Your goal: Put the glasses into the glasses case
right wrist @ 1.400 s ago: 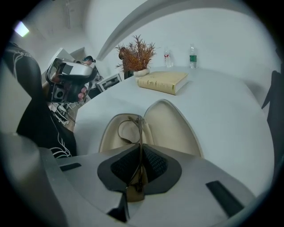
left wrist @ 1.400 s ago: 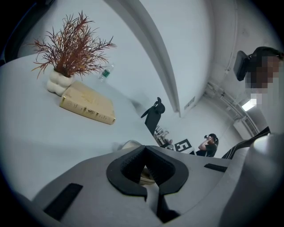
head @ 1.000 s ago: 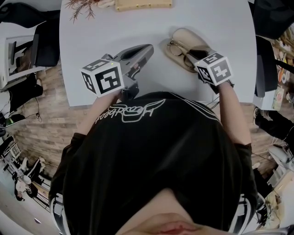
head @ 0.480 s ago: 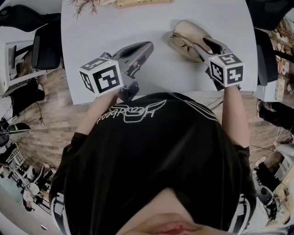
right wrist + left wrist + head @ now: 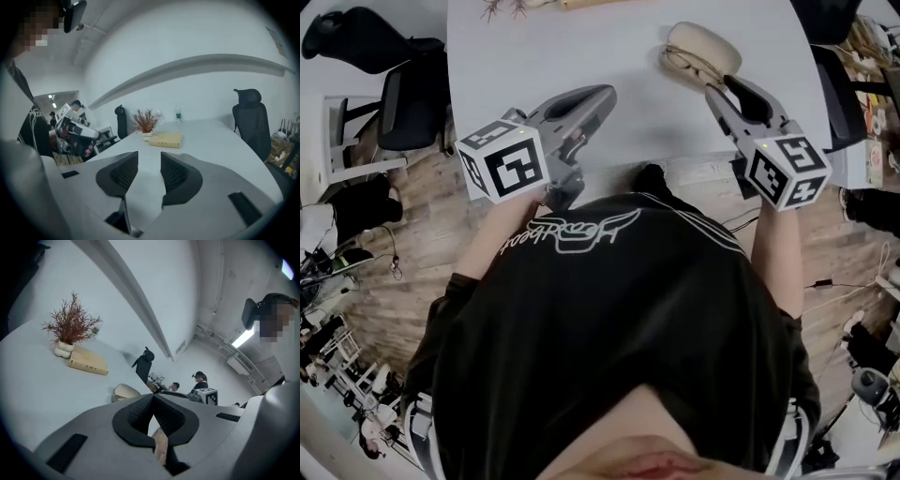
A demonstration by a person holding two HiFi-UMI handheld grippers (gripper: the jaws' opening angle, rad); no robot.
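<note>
The beige glasses case (image 5: 705,45) lies open at the far right of the white table (image 5: 581,47), and the glasses (image 5: 684,64) rest in it. My right gripper (image 5: 729,89) hovers just short of the case, drawn back toward the near table edge. Its jaws stand open with nothing between them, as the right gripper view (image 5: 149,171) also shows. My left gripper (image 5: 602,95) is raised over the table's near middle, well left of the case, shut and empty. In the left gripper view (image 5: 152,397) its tips meet, and the case (image 5: 125,392) shows beyond them.
A dried plant in a white pot (image 5: 70,329) and a flat wooden box (image 5: 88,363) sit at the table's far side. Black office chairs (image 5: 403,94) (image 5: 251,119) flank the table. The near table edge lies under both grippers. People sit in the background (image 5: 199,379).
My right gripper was down at the case with its jaws close together; it has opened, let go and lifted back toward me. The left gripper has risen slightly.
</note>
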